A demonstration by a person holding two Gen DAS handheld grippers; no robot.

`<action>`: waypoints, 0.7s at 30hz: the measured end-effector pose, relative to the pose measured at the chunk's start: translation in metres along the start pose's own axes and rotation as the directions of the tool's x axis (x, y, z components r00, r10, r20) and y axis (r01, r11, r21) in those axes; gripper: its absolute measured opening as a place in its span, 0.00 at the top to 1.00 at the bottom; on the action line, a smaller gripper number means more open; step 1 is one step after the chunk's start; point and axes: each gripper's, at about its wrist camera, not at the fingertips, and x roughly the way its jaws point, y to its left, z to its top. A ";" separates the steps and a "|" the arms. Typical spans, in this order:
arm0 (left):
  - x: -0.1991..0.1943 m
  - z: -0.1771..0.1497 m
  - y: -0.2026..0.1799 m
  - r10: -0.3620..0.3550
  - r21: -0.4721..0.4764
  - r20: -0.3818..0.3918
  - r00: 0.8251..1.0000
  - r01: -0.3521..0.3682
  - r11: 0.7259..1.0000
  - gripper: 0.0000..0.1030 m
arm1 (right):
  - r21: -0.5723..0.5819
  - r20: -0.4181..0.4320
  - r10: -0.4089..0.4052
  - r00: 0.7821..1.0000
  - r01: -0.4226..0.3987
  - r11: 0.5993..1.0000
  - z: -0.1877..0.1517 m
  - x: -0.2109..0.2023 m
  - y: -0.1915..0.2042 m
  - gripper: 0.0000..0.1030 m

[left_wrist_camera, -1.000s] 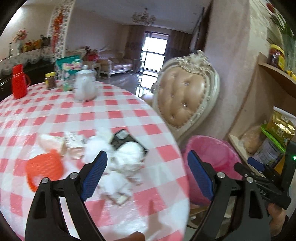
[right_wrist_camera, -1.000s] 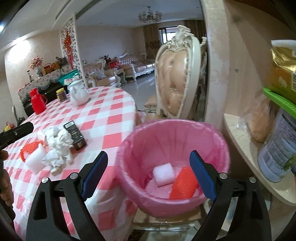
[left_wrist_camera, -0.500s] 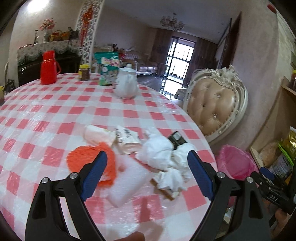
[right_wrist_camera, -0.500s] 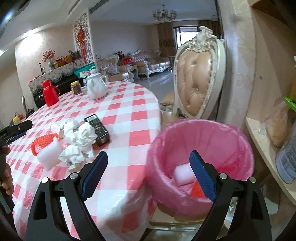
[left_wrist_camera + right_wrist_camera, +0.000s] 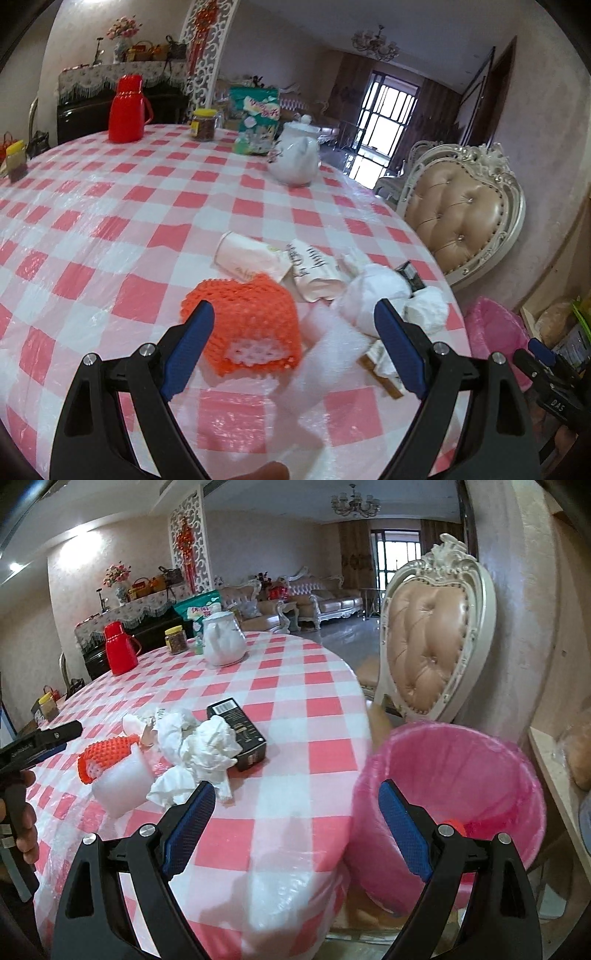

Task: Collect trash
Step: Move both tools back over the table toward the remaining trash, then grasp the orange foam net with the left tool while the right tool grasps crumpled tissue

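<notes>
Orange foam mesh sleeve (image 5: 245,325) lies at lower centre of the left view on the checked tablecloth (image 5: 110,206), between the spread, empty jaws of the left gripper (image 5: 294,349). Judged light, soft and compressible; pinch across its mid-body. Right gripper (image 5: 297,829) likewise open, empty, near the pink-lined bin (image 5: 458,760).

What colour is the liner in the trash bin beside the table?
Pink. The bin liner shows best in the right wrist view, where its whole rim is visible.

Wide-open left tongs (image 5: 293,343) hover over orange foam net (image 5: 245,314) on checkered table (image 5: 110,229).
</notes>
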 end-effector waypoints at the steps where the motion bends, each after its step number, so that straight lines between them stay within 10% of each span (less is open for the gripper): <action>1: 0.003 -0.001 0.004 0.003 -0.008 -0.008 1.000 -0.003 1.000 0.17 | -0.003 -0.003 0.003 1.000 -0.003 1.000 0.001 0.002 0.003 0.18; 21: 0.058 -0.008 0.045 0.013 -0.095 -0.163 0.987 -0.029 0.995 0.27 | -0.062 -0.057 0.066 0.996 -0.069 0.996 0.021 0.062 0.056 0.18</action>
